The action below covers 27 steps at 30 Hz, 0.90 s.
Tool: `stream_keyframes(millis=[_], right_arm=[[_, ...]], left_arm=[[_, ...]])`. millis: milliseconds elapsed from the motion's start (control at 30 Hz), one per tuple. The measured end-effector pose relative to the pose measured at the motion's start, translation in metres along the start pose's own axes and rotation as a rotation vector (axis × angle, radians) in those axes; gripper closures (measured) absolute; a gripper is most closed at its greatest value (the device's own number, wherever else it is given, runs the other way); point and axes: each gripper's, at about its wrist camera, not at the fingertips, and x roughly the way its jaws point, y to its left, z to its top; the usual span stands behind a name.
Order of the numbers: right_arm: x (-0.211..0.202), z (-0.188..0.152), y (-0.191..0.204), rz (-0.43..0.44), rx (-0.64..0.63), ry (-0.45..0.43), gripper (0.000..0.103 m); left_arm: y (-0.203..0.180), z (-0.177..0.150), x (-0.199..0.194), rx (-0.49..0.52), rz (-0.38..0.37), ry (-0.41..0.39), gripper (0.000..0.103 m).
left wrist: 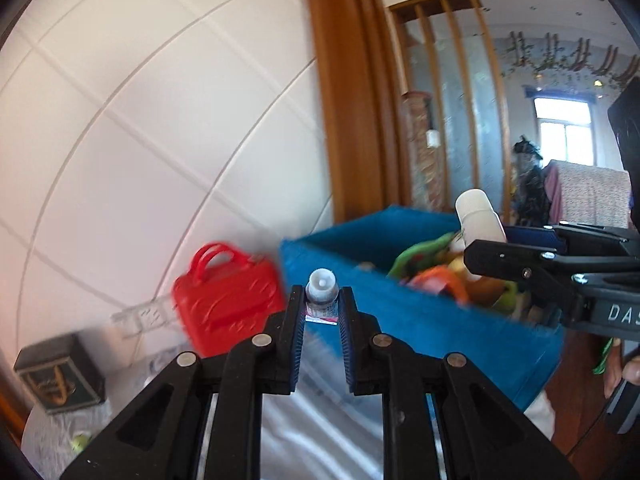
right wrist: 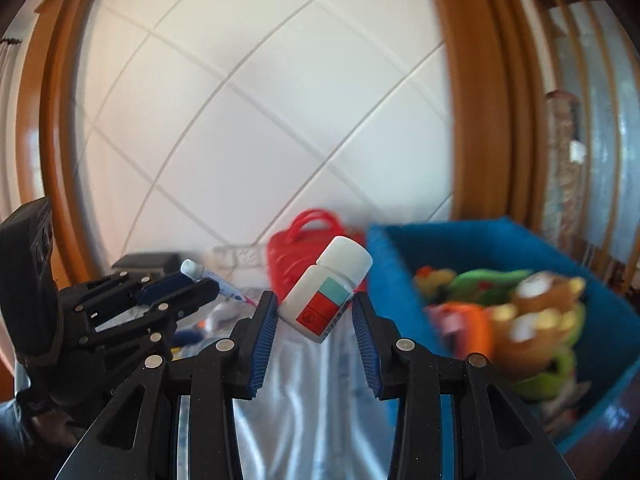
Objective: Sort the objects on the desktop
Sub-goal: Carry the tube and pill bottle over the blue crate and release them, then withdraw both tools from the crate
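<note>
1. Left wrist view carried the white tiled wall (left wrist: 140, 120) across its whole left half, with a brown wooden frame (left wrist: 344, 92) running down the upper middle.
2. Across the right middle of that view sat the blue bin (left wrist: 420, 320), stuffed with blurred soft toys (left wrist: 436, 276).
3. Left of the bin, touching its corner in the picture, stood a red toy handbag (left wrist: 228, 300); a dark tin (left wrist: 60, 372) sat in the lower left.
4. At lower centre the left gripper (left wrist: 321, 312) pinched a small vial (left wrist: 321, 296) between its fingers, cap up.
5. From the right edge the right gripper (left wrist: 480, 252) reached over the bin's rim.
6. Right wrist view showed that gripper (right wrist: 315, 312) at lower centre gripping a white pill bottle (right wrist: 326, 288), tilted, with a teal and red label; the bottle hung left of the bin (right wrist: 600, 292).
7. Small at the left, the left gripper (right wrist: 200, 280) clasped the vial (right wrist: 212, 280).
</note>
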Motion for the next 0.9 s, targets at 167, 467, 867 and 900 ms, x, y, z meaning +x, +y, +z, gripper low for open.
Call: stream_keyframes(millis=[167, 467, 867, 900], right_arm=[[-0.047, 0.024, -0.087, -0.065, -0.026, -0.051, 0.065], [-0.056, 0.026, -0.212, -0.148, 0.023, -0.004, 0.065], [-0.029, -0.003, -0.275, -0.206, 0.075, 0.080, 0.001], [-0.029, -0.003, -0.277, -0.199, 0.079, 0.077, 0.001]], left_arm=[[-0.090, 0.050, 0.028, 0.011, -0.037, -0.040, 0.087], [-0.206, 0.082, 0.075, 0.030, 0.002, -0.009, 0.087], [-0.226, 0.083, 0.083, 0.010, 0.254, -0.013, 0.005], [-0.227, 0.083, 0.081, 0.018, 0.268, -0.022, 0.004]])
